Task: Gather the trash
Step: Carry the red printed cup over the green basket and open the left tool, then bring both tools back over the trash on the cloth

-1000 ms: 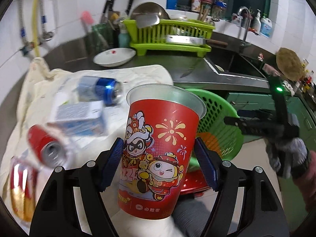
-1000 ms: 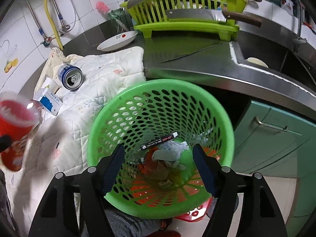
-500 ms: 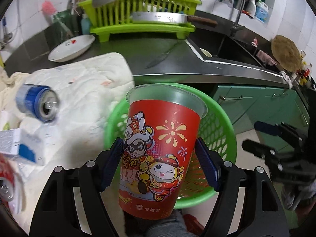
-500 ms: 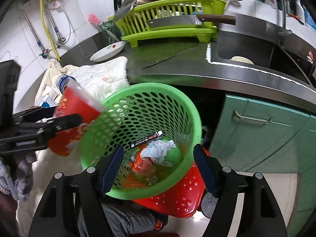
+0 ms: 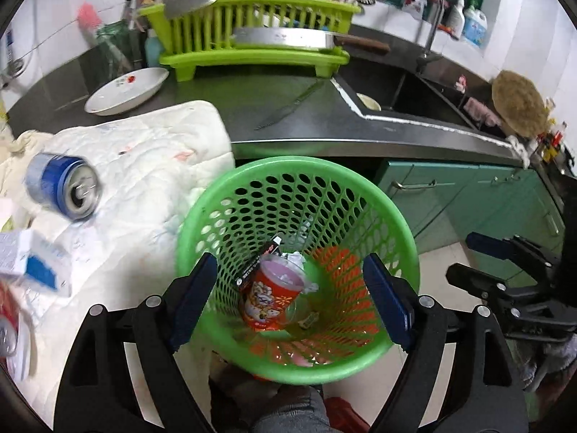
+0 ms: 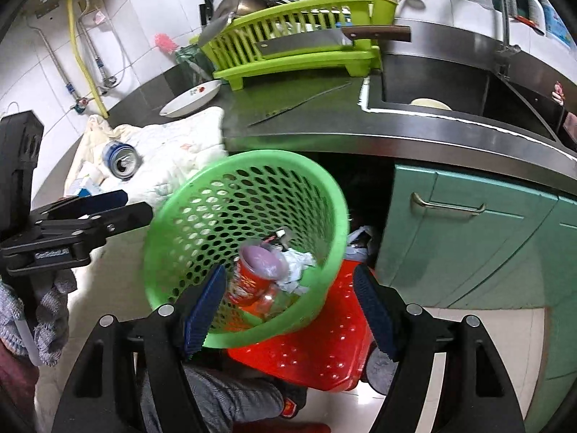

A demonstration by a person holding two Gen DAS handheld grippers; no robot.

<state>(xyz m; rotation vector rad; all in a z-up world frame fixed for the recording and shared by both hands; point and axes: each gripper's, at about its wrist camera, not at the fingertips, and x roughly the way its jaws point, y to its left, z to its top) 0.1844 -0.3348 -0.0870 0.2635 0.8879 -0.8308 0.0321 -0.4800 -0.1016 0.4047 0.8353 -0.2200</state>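
Observation:
The red printed cup (image 5: 272, 294) lies inside the green perforated basket (image 5: 382, 213), among crumpled paper and a dark wrapper; it also shows in the right wrist view (image 6: 252, 278), in the basket (image 6: 173, 216). My left gripper (image 5: 294, 301) is open and empty above the basket's near rim, and shows at the left of the right wrist view (image 6: 108, 207). My right gripper (image 6: 290, 305) is open and empty beside the basket, and shows at the right of the left wrist view (image 5: 468, 256). A blue can (image 5: 63, 186) and a blue-white carton (image 5: 30, 259) lie on the white cloth (image 5: 144, 166).
The basket rests on a red stool (image 6: 324, 353) in front of green cabinets (image 6: 468, 234). On the dark counter are a knife (image 5: 288, 104), a white plate (image 5: 126, 90), a green dish rack (image 5: 252, 39) and a sink (image 5: 407, 93). A red can (image 5: 7, 321) lies at the far left.
The left gripper let go of the red cup, which dropped into the green basket. The left gripper moved right over the basket; the right gripper drew back to the right.

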